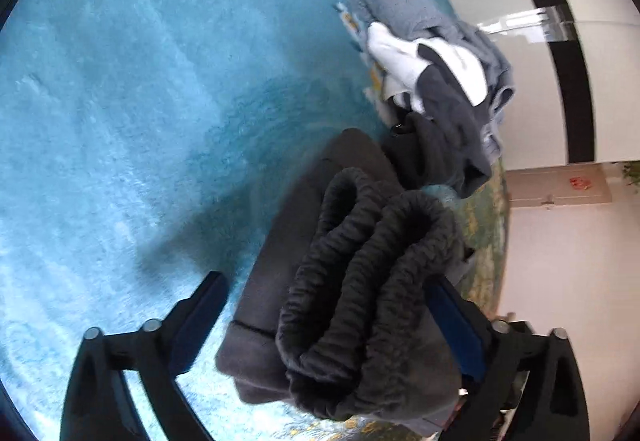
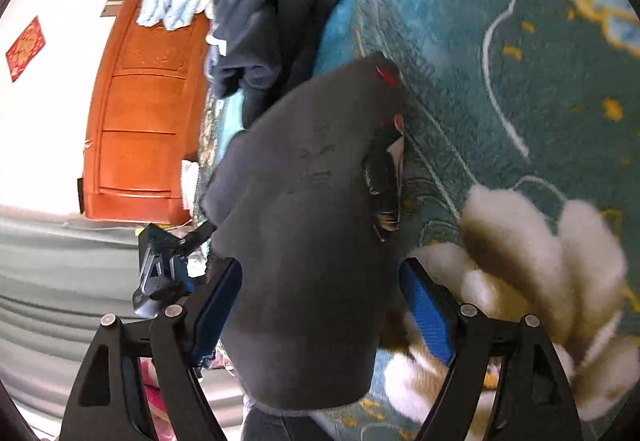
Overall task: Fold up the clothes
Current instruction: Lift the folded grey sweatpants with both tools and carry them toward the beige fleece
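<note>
Left wrist view shows the dark charcoal fleece garment with a gathered elastic waistband (image 1: 360, 281), folded into a thick bundle, lying between the left gripper (image 1: 332, 325)'s fingers, which stand spread wide. The blue pad on the left side is clear of the cloth; the pad on the right is half hidden behind the waistband, so I cannot tell whether it touches. The bundle sits on the pale blue plush rug (image 1: 120, 101), near its patterned border, with a loose heap of grey, white and dark clothes (image 1: 436, 81) just beyond it along the same edge.

From the right wrist view, the right gripper (image 2: 320, 305) also has its fingers parted, one on each side of the same garment's smooth folded face, and neither pad seems to press in. Beside it, a fluffy white and tan thing (image 2: 532, 253) lies on the teal carpet with cloud and gold motifs (image 2: 520, 61); an orange wooden door (image 2: 140, 113) stands in the background.

The garment looks soft, light and limp, with enough bulk to keep a fold but no stiffness of its own. Fleece should grip the pads well and not slide, and nothing about it is fragile. The ruched waistband is the thickest, firmest part and probably the surest place to pinch; taking hold on a single outer layer would likely let the fold spill open. A grip through all layers at the folded edge seems wiser. Its surface is matte and slightly pilled, with a small red mark (image 2: 386, 75) near the far end.
</note>
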Motion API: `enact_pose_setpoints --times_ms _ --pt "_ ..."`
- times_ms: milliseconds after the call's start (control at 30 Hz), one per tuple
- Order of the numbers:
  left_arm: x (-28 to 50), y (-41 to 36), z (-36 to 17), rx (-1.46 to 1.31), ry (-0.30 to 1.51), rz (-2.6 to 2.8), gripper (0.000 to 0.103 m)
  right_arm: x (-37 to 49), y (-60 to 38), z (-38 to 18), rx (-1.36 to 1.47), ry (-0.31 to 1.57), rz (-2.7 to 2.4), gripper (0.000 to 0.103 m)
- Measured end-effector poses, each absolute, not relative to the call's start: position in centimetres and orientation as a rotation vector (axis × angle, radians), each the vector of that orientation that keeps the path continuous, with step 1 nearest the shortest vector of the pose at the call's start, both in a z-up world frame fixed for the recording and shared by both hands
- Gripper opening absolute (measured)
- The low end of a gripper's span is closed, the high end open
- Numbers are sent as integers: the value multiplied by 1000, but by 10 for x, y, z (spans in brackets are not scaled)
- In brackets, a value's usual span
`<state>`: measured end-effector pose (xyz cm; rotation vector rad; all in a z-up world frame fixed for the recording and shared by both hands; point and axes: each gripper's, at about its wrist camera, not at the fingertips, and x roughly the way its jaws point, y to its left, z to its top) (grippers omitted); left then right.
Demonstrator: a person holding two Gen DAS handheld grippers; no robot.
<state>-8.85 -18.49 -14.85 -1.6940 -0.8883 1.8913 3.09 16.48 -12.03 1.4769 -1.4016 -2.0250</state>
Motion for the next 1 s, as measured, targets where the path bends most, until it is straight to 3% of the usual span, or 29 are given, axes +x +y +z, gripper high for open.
enact_pose_setpoints --times_ms 233,633,1000 --pt "-83 -176 -145 -1670 -828 1864 100 29 161 -126 1474 -1476 -2002 78" --pt "-63 -168 -109 -1637 -695 1970 66 27 161 -109 1539 -1426 -2048 47" --pt "-16 -205 -39 -1536 -719 2122 65 31 148 -64 1447 -1280 -2015 43"
